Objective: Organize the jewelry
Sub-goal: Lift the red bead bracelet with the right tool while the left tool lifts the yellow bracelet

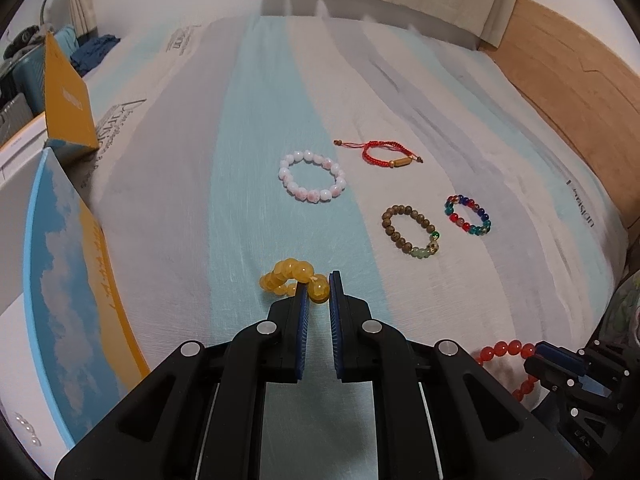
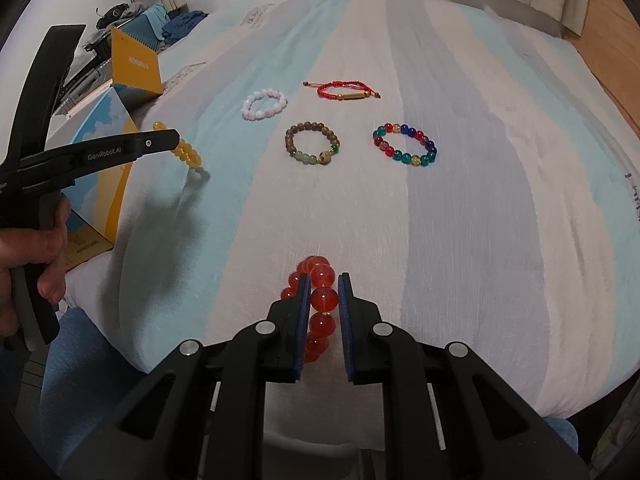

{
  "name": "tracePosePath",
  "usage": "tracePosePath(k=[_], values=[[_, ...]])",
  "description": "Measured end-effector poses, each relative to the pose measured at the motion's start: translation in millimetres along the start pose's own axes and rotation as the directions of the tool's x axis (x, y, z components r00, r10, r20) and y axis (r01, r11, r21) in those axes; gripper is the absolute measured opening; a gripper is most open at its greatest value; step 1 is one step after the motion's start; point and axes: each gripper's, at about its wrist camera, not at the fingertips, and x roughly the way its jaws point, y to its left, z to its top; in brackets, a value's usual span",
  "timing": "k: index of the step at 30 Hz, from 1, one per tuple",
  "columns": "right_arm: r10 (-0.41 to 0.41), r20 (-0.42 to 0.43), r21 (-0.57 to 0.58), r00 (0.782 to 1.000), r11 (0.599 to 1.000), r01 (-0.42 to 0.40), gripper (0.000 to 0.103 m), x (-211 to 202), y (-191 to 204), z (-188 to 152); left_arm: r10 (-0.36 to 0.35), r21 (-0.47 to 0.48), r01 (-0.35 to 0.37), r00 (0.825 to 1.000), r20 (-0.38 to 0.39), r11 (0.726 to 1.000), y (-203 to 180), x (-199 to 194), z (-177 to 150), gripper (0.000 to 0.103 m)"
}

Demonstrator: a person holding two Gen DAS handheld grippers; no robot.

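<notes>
With the left gripper [image 1: 318, 294] clamped on the yellow bracelet [image 1: 289, 278] at lower centre and the right gripper [image 2: 323, 294] on the red bracelet [image 2: 318, 304], both should be kept level and lowered gently onto bare sheet [image 2: 460, 240].

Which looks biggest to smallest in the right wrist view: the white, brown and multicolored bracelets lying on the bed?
1. multicolored bracelet, the widest loop.
2. brown bracelet, at about the same depth, so that ranking seems fair.
3. white bracelet, but it lies farther back, so it may really match the brown one.
</notes>
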Motion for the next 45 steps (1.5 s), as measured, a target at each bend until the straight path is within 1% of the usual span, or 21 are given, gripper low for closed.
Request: tracePosePath(k=[10,27,45], values=[[0.004,0.022,-0.008,1.000,1.000,-0.004,0.013,-10,4,5,-0.004,0.001,0.004,1.000,0.015,1.000,-2,-15,3,0.009],[-0.006,0.051,-0.013,0.999,1.000,0.007,0.013,-28,9,14,0.008,0.003,-0.008,1.000,0.011,1.000,2,-38,3,0.009],[-0.001,0.089,-0.003,0.996,1.000,0.002,0.012,-48,16,37,0.017,0.003,-0.017,0.999,0.041,1.000,11,-70,10,0.009]])
